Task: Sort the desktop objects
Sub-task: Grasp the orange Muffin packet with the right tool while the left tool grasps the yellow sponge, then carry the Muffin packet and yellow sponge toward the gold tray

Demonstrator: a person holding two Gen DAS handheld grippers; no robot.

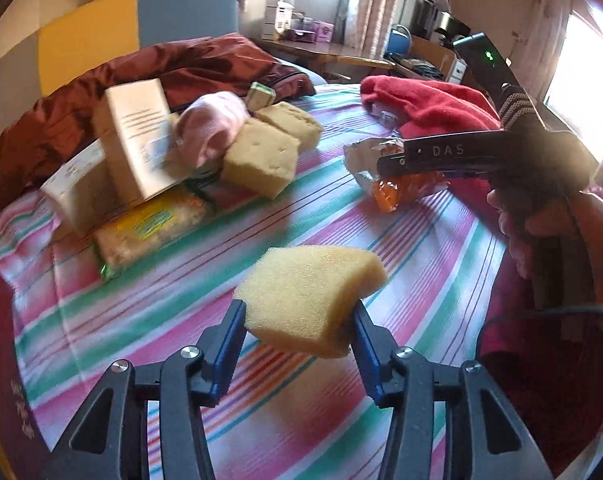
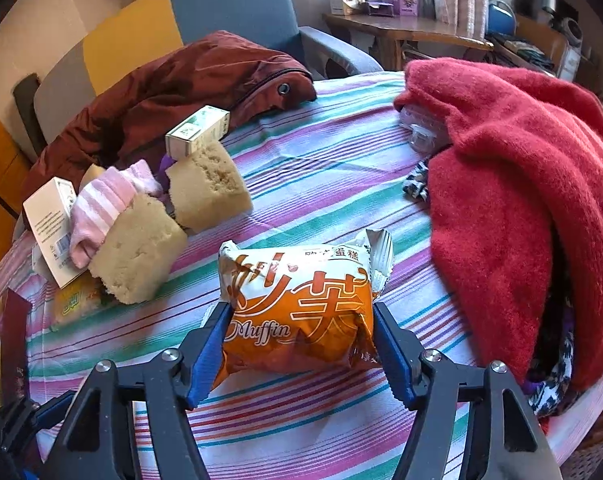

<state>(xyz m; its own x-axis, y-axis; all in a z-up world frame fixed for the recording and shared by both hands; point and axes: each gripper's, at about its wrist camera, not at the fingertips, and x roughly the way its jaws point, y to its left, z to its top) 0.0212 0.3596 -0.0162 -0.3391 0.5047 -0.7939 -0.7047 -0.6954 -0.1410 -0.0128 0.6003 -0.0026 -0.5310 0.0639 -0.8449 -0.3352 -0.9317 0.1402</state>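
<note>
The word "Muffin" is printed in white script on the orange front of the snack packet; large white Chinese characters are set above it, and smaller dark ones along the packet's pale top edge. The letters "DAS" are marked on the black body of the right gripper. Print on the white cartons is too small to be read.

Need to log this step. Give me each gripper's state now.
Left gripper: shut on the yellow sponge, lifted off the striped cloth.
Right gripper: shut on the muffin packet.
</note>
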